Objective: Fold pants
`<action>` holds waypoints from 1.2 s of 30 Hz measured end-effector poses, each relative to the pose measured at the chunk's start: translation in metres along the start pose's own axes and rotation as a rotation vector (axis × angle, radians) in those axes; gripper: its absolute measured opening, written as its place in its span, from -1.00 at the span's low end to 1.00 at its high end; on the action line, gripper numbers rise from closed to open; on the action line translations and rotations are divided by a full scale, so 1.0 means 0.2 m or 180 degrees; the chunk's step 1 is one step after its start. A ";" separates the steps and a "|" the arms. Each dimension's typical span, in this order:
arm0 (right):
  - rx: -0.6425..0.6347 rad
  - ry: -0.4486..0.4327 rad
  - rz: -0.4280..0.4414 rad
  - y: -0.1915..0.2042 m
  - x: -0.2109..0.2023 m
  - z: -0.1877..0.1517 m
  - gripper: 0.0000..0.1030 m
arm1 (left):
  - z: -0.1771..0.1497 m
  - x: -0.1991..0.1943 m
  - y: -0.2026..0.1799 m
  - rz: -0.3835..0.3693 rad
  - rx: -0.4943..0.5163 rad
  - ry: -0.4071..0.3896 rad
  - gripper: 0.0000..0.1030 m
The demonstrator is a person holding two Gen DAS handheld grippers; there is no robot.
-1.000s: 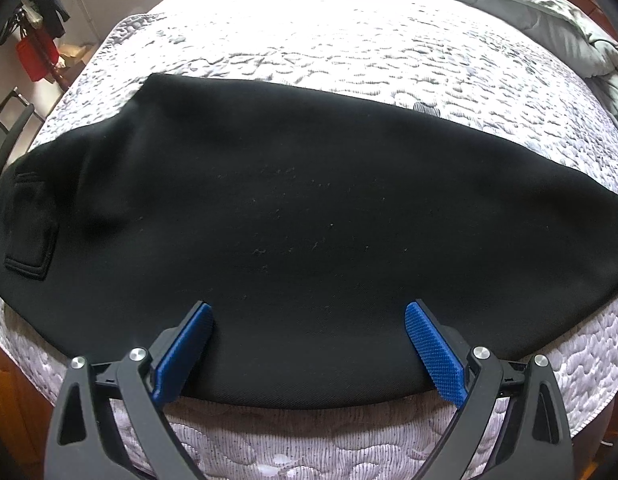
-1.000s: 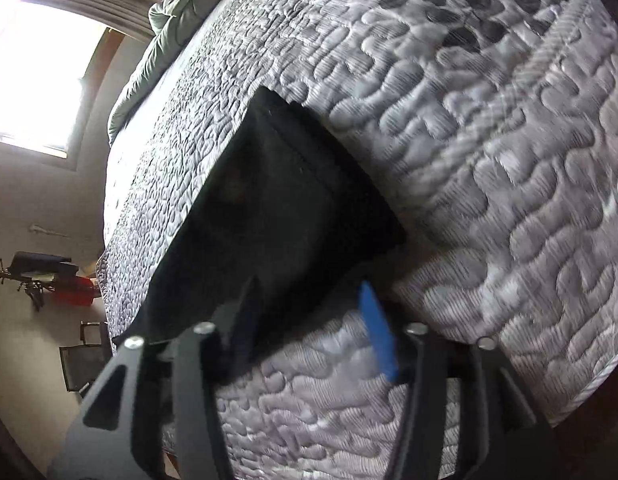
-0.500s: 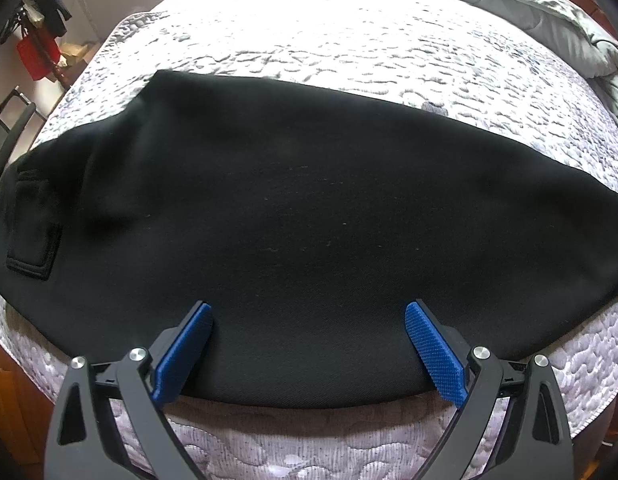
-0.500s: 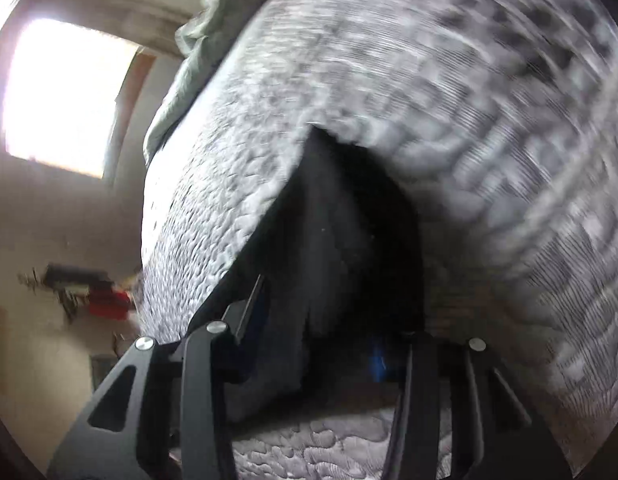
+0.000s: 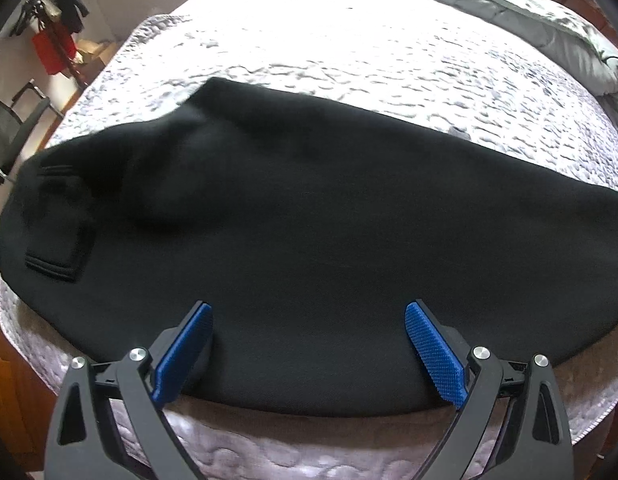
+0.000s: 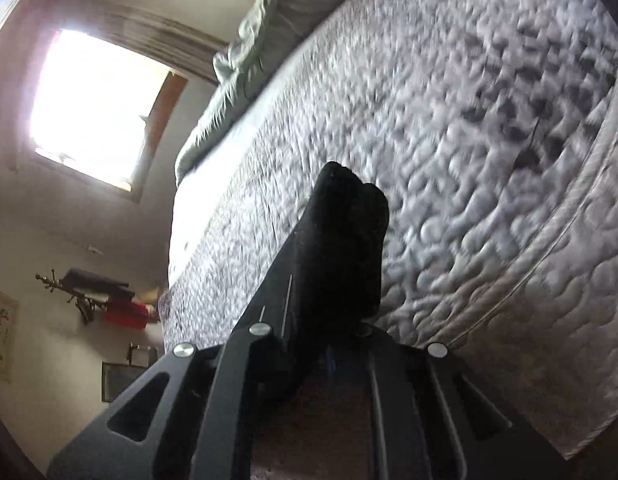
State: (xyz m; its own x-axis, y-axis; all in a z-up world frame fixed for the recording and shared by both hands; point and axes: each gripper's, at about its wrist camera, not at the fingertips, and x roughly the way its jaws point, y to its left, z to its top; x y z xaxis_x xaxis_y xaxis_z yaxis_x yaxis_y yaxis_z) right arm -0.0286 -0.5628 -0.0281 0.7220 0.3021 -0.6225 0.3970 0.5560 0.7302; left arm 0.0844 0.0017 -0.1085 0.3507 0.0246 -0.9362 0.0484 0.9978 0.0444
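Black pants (image 5: 317,240) lie folded lengthwise across the near part of a quilted mattress (image 5: 349,60), with the waist and a back pocket (image 5: 57,248) at the left. My left gripper (image 5: 307,350) is open, its blue pads over the pants' near edge, holding nothing. In the right wrist view my right gripper (image 6: 329,344) is shut on the leg end of the pants (image 6: 337,240), which bunches up between the jaws, raised off the mattress (image 6: 489,160).
A grey duvet (image 5: 529,12) lies bunched at the far side of the bed. A chair (image 5: 9,136) and a rack with a red bag (image 5: 53,48) stand at the left. A bright window (image 6: 97,108) shows in the right wrist view.
My right gripper closed on the leg end of the pants and lifted it. The waist end rumpled slightly. My left gripper stayed open in place.
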 end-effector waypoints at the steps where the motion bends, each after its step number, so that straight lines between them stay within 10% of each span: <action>1: -0.0012 -0.0057 -0.0057 -0.01 -0.02 0.01 -0.84 | 0.00 0.01 0.01 0.0020 -0.0012 0.0010 0.89; 13: 0.0206 0.0219 -0.0857 -0.29 0.13 -0.07 -0.83 | 0.00 0.09 0.07 -0.0003 -0.0048 -0.0001 0.94; 23: -0.0753 -0.0004 -0.0730 0.42 0.01 -0.17 -0.82 | 0.08 0.01 0.22 -0.0029 -0.0167 0.0019 0.92; 36: -0.1740 0.0500 -0.0664 1.19 0.41 -0.66 -0.81 | 0.04 -0.08 0.54 -0.0052 -0.0394 -0.0135 0.92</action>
State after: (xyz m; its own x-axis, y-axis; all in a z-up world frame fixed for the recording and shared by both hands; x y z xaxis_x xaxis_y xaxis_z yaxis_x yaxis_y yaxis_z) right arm 0.0490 -0.3033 0.0574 0.5513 0.2314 -0.8016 0.1423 0.9206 0.3637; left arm 0.0926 0.1085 -0.0861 0.3901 0.0084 -0.9207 -0.0604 0.9980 -0.0165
